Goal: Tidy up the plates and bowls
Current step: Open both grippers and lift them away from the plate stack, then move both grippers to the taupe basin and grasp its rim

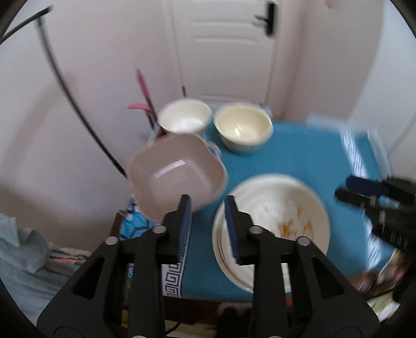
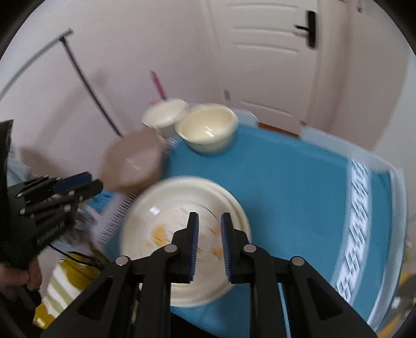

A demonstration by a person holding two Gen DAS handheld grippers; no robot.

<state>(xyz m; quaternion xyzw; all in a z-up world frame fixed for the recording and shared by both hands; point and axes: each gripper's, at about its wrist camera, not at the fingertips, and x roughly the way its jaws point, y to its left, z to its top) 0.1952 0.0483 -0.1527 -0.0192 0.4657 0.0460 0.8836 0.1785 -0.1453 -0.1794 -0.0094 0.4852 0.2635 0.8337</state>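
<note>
Left wrist fisheye footage is showing the left gripper (image 1: pixel 208 208) hovering with its blue-padded fingers (image 1: pixel 185 226) standing partly apart and holding nothing, above the near left edge of a stack of cream plates (image 1: pixel 273 226) lying on a teal tablecloth (image 1: pixel 299 153). Orange marks are showing on the top plate. A square taupe bowl (image 1: pixel 176 174) is sitting just left of the plates and beyond them, at the cloth's left edge. A cream round bowl (image 1: pixel 243 128) is standing well beyond the plates near the far edge, with a white bowl (image 1: pixel 185 117) just beside it on its left. The right gripper (image 1: pixel 364 193) is reaching in from the right of the plates, its jaws close together with no object between them.

Right wrist footage is showing the right gripper's (image 2: pixel 209 231) fingers slightly parted and empty over the plates (image 2: pixel 182 228), with the taupe bowl (image 2: pixel 132 163) blurred to the plates' far left. A white panelled door (image 1: pixel 223 46) with a dark handle (image 1: pixel 267 18) is standing behind the table.
</note>
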